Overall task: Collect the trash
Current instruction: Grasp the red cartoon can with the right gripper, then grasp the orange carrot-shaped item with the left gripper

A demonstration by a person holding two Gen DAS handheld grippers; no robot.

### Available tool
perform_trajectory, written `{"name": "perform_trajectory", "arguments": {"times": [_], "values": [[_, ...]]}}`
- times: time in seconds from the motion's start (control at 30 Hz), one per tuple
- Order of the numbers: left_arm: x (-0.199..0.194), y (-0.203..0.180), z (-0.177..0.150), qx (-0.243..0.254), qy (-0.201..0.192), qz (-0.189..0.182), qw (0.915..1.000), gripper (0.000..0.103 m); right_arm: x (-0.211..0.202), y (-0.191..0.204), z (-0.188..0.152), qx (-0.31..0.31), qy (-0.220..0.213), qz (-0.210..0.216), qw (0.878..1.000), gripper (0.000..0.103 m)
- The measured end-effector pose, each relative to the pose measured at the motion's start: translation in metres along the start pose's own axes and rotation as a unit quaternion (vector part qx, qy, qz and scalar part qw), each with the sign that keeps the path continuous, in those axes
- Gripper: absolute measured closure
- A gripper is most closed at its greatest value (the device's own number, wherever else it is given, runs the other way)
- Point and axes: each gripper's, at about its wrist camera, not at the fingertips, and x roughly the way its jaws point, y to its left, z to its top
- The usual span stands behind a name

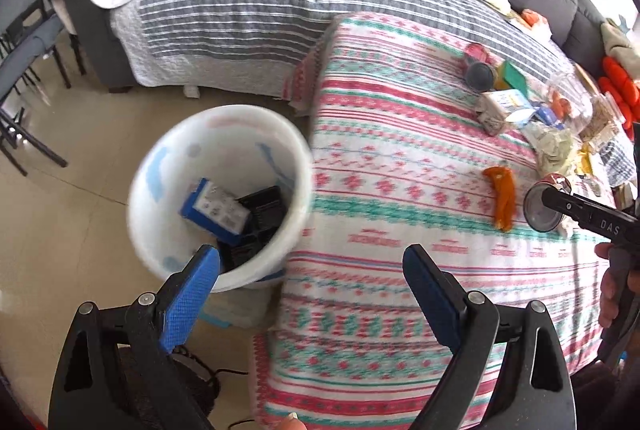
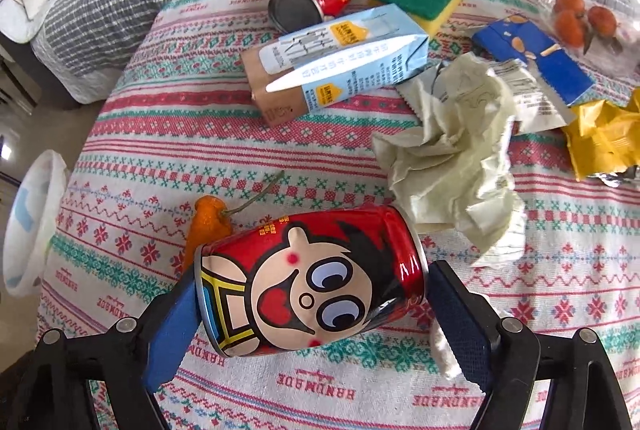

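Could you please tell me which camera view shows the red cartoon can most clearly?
The right wrist view: the red cartoon can lies on its side, filling the space between the right gripper pads, printed face fully visible. The left wrist view shows only its silver end at the right edge, partly behind a black finger.

Right gripper (image 2: 312, 304): blue pads bracket red cartoon-face drink can (image 2: 308, 282) lying sideways on patterned woven cloth (image 2: 280, 158); contact uncertain.
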Motion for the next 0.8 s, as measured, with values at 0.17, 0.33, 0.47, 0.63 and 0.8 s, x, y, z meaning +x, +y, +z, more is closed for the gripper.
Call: {"name": "perform_trajectory", "arguments": {"times": [0.17,0.33,0.47,0.63,0.8], "values": [[0.012,-0.047,0.007,0.026,0.01,-0.033,0.9991,0.009,-0.028,-0.02,-0.01,0.018,-0.027,0.002,0.999,0.013],[0.027,-0.09,0.012,0.058,0.014,-0.045,0.9972,0.009,-0.05,-0.053,-0.018,0.059,-0.045,0.007,0.997,0.013],[0.04,-0.115,0.014,0.06,0.015,-0.062,0.9961,0.01,-0.059,-0.077,-0.024,0.082,-0.051,-0.005,0.995,0.013],[0.052,-0.141,0.015,0.074,0.011,-0.092,0.9929,0.031,-0.064,-0.104,-0.029,0.102,-0.051,-0.013,0.993,0.013],[0.061,-0.159,0.015,0.087,0.003,-0.113,0.9898,0.052,-0.067,-0.122,-0.032,0.115,-0.053,-0.019,0.992,0.013]]}}
